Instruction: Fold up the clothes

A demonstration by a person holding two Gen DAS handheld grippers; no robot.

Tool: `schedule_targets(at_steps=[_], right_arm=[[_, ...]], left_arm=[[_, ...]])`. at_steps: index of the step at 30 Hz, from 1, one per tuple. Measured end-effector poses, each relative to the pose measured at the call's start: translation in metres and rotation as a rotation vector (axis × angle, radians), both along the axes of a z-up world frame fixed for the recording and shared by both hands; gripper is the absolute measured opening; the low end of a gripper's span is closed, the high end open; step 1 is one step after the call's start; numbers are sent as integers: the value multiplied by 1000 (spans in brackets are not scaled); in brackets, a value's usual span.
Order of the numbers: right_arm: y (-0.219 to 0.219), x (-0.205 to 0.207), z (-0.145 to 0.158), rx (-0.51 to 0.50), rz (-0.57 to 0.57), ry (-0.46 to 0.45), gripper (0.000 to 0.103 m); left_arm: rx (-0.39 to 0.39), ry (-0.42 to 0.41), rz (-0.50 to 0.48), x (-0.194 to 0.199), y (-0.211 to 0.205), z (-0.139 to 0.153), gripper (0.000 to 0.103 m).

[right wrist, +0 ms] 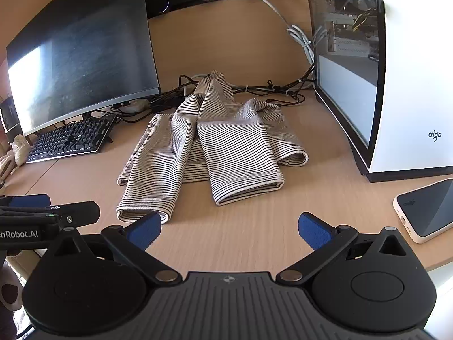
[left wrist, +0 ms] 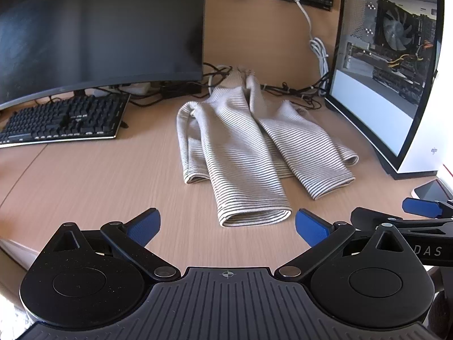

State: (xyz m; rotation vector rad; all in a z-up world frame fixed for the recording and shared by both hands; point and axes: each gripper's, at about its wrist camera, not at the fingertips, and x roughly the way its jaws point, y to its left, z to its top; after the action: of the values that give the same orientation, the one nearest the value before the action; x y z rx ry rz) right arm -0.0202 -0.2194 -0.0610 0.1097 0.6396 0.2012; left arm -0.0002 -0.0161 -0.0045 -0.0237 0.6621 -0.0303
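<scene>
A striped beige-and-black garment [left wrist: 249, 147] lies on the wooden desk [left wrist: 99, 187], its two sleeves folded forward over the body. The same garment [right wrist: 209, 147] fills the middle of the right wrist view. My left gripper [left wrist: 228, 226] is open just short of the near sleeve cuff [left wrist: 254, 215], nothing between its blue pads. My right gripper [right wrist: 229, 231] is open too, its left pad close to the left sleeve cuff [right wrist: 141, 212] and not gripping it. The right gripper's fingers [left wrist: 419, 208] show at the right edge of the left wrist view.
A curved dark monitor [left wrist: 99, 34] and black keyboard [left wrist: 62, 119] stand at the left. A white glass-sided computer case [right wrist: 396, 79] rises on the right, with a phone [right wrist: 427, 209] in front of it. Cables [right wrist: 269, 90] run behind the garment.
</scene>
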Motion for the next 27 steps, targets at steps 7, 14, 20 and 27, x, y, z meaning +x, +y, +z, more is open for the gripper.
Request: schedule_targets(at_steps=[7, 14, 20, 27], right_arm=[[-1, 1, -2, 3, 8, 4, 103], [-2, 2, -2, 2, 12, 8, 103], [-4, 2, -3, 5, 7, 8, 103], [-7, 4, -4, 7, 4, 13, 103]], left_arm=[[-5, 7, 7, -1, 2, 0, 103], [-6, 10, 12, -1, 1, 0, 103], [-5, 7, 6, 1, -1, 1, 103], [-3, 8, 0, 4, -3, 1, 103]])
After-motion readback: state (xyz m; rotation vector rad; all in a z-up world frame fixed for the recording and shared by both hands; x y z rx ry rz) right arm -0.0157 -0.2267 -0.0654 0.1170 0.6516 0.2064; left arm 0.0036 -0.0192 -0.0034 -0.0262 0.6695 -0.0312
